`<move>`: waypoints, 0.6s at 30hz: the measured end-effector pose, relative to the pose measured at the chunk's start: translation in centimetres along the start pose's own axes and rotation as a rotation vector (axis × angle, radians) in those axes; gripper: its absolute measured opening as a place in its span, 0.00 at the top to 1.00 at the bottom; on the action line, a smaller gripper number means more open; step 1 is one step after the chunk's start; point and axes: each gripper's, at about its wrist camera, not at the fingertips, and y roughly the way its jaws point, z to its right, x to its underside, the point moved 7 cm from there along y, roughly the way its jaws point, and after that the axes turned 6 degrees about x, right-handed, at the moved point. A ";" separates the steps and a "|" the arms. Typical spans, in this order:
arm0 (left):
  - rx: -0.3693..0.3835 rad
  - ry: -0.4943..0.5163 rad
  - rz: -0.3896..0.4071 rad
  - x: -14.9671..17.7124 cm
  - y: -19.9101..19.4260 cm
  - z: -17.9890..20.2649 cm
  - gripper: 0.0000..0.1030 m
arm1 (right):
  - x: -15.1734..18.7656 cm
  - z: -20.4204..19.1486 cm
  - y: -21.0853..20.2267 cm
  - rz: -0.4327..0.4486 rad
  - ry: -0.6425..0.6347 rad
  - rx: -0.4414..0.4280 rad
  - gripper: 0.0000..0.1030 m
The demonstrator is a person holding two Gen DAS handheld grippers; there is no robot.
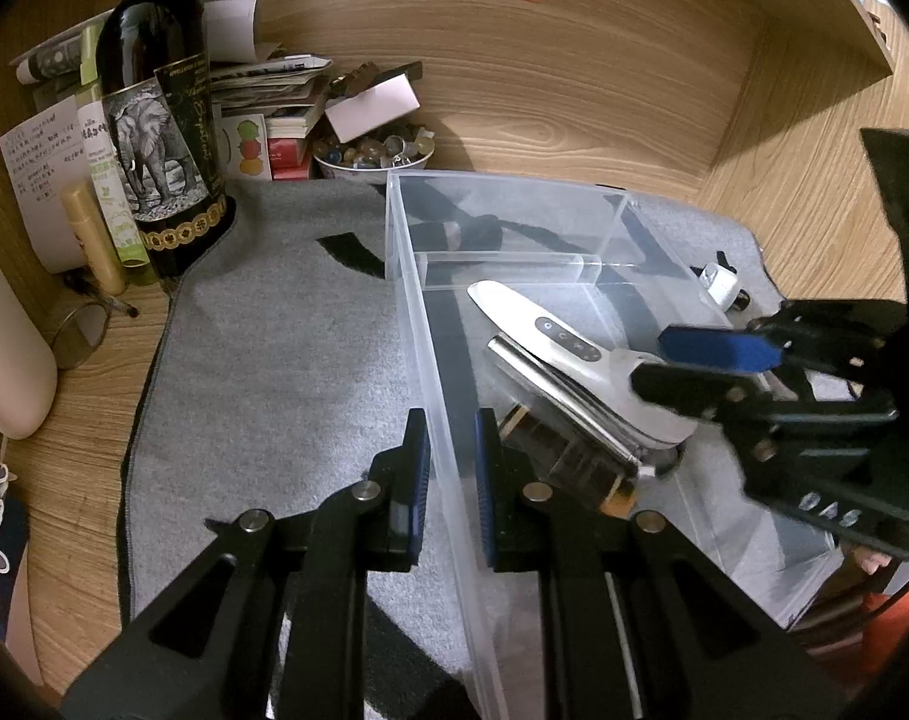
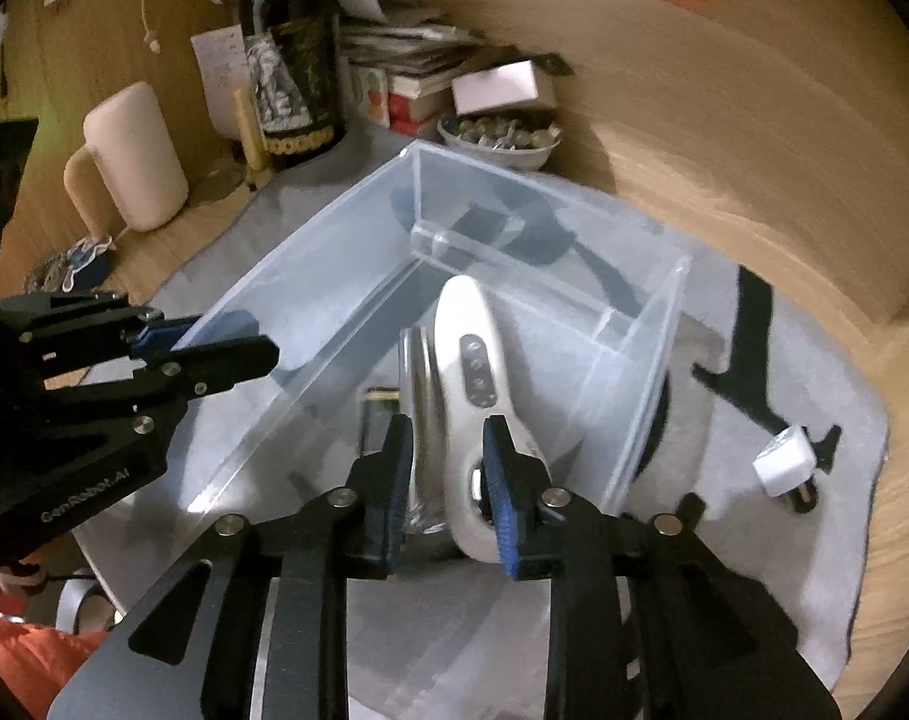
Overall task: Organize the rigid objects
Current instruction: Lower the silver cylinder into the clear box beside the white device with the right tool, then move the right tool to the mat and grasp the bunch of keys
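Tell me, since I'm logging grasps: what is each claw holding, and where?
The right claw grips the white handheld device by its rounded rear end. The left claw clamps the clear bin's side wall.

- Your left gripper (image 1: 451, 468) has its jaws closed narrowly, one blue pad on either side of a thin wall.
- Your right gripper (image 2: 448, 480) reaches in from the right (fingers level), clamped firmly.

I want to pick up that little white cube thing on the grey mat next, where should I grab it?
Grip the small white cube across its two flat side faces, coming straight down from above. It lies in the open on the grey mat, outside the clear bin; avoid the dark stub at its end.
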 end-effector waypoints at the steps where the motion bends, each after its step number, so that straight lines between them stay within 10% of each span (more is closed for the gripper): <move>1: 0.000 0.001 0.000 0.0 0.0 0.0 0.87 | -0.1 0.2 -0.3 0.010 0.005 0.001 0.77; 13: 0.000 0.001 0.000 0.0 0.0 0.0 0.87 | -1.6 6.4 -6.0 0.196 0.157 0.164 0.30; 18: 0.000 0.002 0.000 0.0 0.0 0.0 0.87 | -0.5 9.4 -6.8 0.197 0.220 0.224 0.28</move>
